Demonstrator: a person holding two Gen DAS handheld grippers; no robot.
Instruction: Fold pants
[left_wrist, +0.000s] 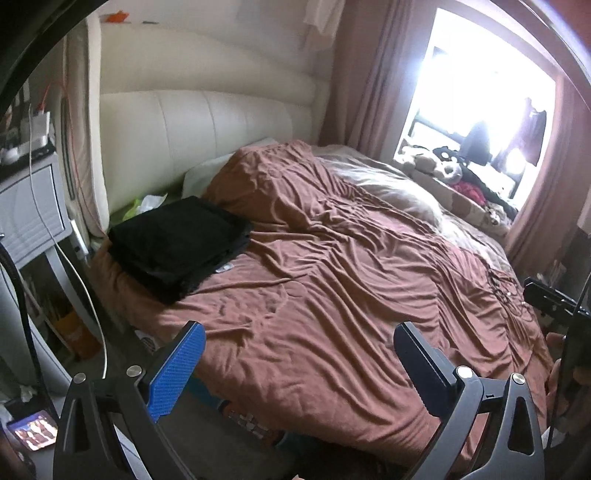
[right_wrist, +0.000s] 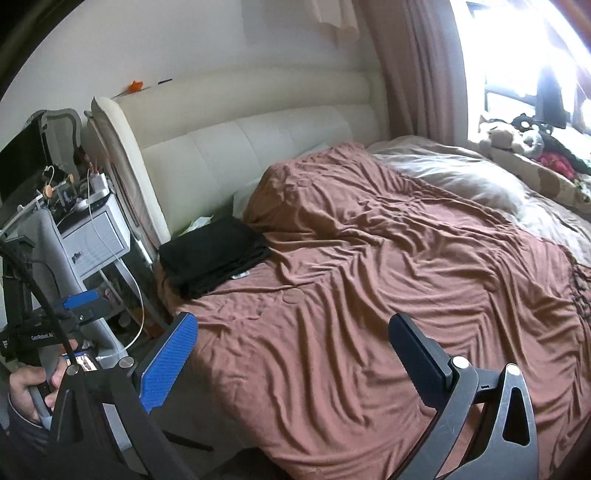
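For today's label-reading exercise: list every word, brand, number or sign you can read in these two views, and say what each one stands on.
"GenRobot.AI": white print on the black body of the left gripper, seen in the right wrist view.
Phone screen on the floor: a picture only, too blurred to read.
Small tag beside the folded black pants: unreadable.

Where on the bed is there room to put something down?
The wide wrinkled middle of the brown blanket is bare, from the folded black pants across to the grey duvet. The strip in front of both open grippers is free too. It's crowded by the window, with the stuffed toy and clothes.
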